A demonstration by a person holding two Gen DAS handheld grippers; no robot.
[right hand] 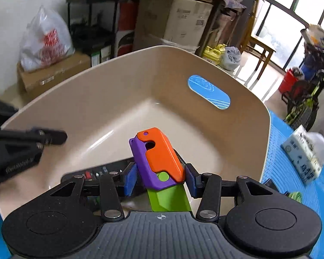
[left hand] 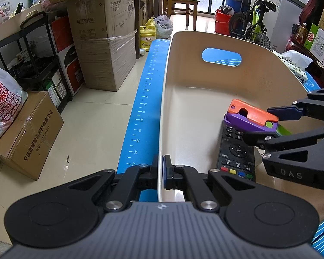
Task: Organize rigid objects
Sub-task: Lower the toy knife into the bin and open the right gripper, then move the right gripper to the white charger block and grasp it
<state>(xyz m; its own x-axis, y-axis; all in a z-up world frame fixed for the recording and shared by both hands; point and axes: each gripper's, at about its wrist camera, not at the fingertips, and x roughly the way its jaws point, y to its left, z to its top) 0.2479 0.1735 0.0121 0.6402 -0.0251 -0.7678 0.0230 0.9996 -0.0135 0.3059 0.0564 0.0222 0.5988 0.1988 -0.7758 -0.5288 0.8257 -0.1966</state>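
A cream plastic bin (left hand: 175,82) stands on the blue mat; it also shows in the right wrist view (right hand: 110,86). My left gripper (left hand: 161,168) is shut on the bin's left wall at the near end. My right gripper (right hand: 161,178) is shut on an orange, purple and green toy knife (right hand: 159,157) and holds it inside the bin, above a black remote control (left hand: 237,151) that lies on the bin's floor. In the left wrist view the right gripper (left hand: 267,125) comes in from the right with the toy knife (left hand: 252,116). The left gripper (right hand: 54,138) shows at the left of the right wrist view.
A blue measuring mat (left hand: 144,99) covers the table under the bin. A tissue pack (right hand: 302,157) lies on the mat to the right of the bin. Cardboard boxes (left hand: 105,43), a black shelf cart (left hand: 32,49) and plastic bags stand on the floor at left. A bicycle (left hand: 254,26) is far back.
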